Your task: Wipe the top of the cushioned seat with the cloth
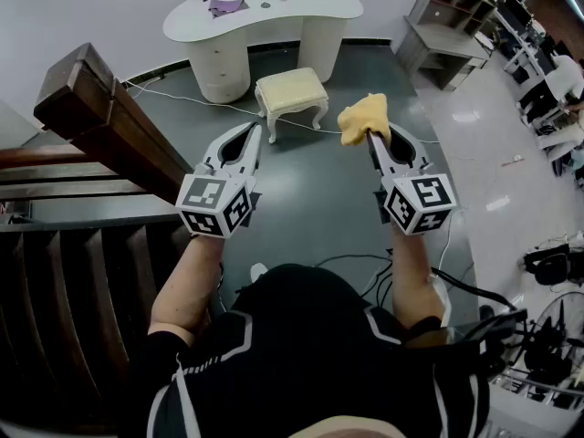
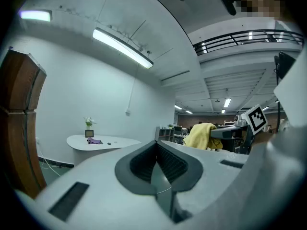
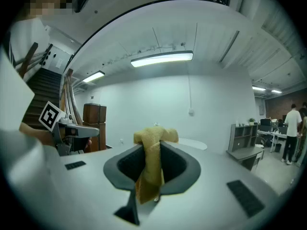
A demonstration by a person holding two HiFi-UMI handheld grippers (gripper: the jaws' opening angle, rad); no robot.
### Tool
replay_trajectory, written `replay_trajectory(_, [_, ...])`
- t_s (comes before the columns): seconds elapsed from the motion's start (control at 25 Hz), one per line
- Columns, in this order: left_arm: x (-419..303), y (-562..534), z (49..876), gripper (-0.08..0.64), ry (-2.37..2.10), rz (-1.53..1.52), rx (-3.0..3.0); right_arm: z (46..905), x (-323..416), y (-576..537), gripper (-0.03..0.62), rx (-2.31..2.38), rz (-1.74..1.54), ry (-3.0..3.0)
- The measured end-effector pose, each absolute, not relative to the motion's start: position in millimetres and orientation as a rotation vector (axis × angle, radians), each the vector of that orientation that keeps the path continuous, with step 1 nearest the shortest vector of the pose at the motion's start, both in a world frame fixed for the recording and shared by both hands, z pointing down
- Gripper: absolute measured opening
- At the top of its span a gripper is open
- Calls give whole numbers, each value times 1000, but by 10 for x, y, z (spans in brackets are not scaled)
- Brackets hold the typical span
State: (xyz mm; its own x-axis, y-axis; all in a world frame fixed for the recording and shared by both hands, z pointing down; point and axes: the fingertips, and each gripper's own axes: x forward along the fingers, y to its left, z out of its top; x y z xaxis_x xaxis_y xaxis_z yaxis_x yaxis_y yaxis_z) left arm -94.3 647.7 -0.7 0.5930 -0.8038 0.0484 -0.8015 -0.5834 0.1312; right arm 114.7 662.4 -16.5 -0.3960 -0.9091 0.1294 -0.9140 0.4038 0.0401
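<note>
step: the cloth is being carried to the seat; I judge wiping has not begun, nothing touches the cushion.
right claw (image 1: 371,137): clenched on the yellow cloth (image 1: 364,119), pinched at the tips.
cloth: bunched in a lump above the tips. The right gripper view shows a tail hanging down between the jaws. It is held in the air, well apart from the seat.
left claw (image 1: 252,133): closed tip to tip with nothing in it, held level beside the right one.
cushioned seat (image 1: 292,89): cream stool with white legs, standing on the floor (image 1: 301,181) ahead, just in front of the white surface (image 1: 265,12). Its top looks bare.
path: open floor between the person and the stool. A cable (image 1: 182,96) runs near the stool legs, so watch footing there. The wooden banister (image 1: 96,108) is off to the left, out of the way.
doing it well: bring the right claw over the cushion and tip it down so the lump of cloth meets the fabric, not the hard tips.
stroke: probably start at one edge and sweep in overlapping passes to the other, corners too.
pressure: light and even. The cushion looks soft, so pressing hard would only dent it and drag.
grip: only a small part of the cloth looks pinched, so it could pull out in a fast drag. Go slowly.
left claw use: could steady the stool frame if it slides, else stay clear.
</note>
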Motion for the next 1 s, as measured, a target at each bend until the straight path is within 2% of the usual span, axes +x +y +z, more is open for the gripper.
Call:
replay_trajectory(0.44, [-861, 6489, -88, 5, -1257, -76, 2733, -238, 1148, 6572, 80, 1669, 58, -2533])
replay_trajectory(1.0, [-1221, 6487, 39, 5, -1238, 1, 2774, -242, 785, 6638, 84, 1742, 74, -2514])
